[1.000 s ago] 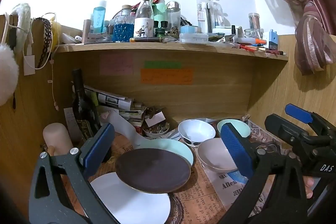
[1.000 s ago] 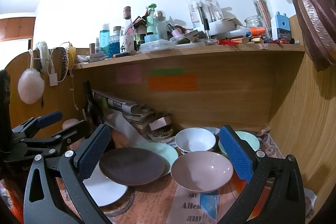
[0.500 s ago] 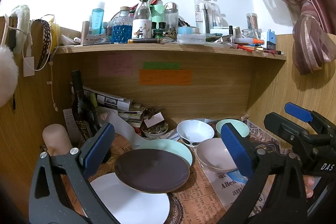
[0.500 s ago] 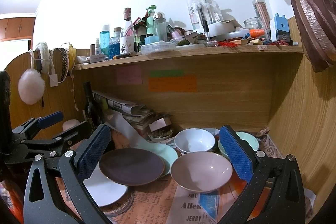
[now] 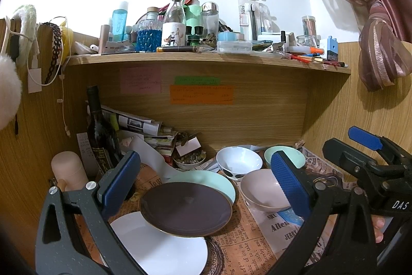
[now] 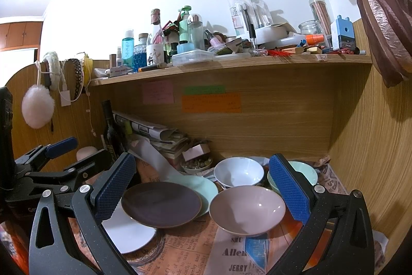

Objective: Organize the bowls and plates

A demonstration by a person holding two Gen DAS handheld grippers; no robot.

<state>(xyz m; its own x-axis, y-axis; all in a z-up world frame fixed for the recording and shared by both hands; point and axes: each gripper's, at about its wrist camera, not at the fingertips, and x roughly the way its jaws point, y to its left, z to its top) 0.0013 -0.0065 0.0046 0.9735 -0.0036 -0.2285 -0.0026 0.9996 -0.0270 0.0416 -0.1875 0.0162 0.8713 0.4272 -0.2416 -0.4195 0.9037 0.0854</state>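
The left gripper hangs wide apart and holds nothing, its blue pads flanking the brown plate in that view. The right gripper is just as wide and bare, framing the brown plate and the pink bowl; it sits right of the left gripper, well apart from it.

The brown plate lies tilted, its near edge on the white plate and its far edge over the green plate. Just right of it stands the pink bowl on newsprint. Behind the pink bowl are the white bowl and, right of that, the green bowl, partly hidden by a pad.

Farther back, a small dish holds bits too small to tell. A dark bottle stands far left, before a pile of papers. Above, a shelf carries many bottles and jars
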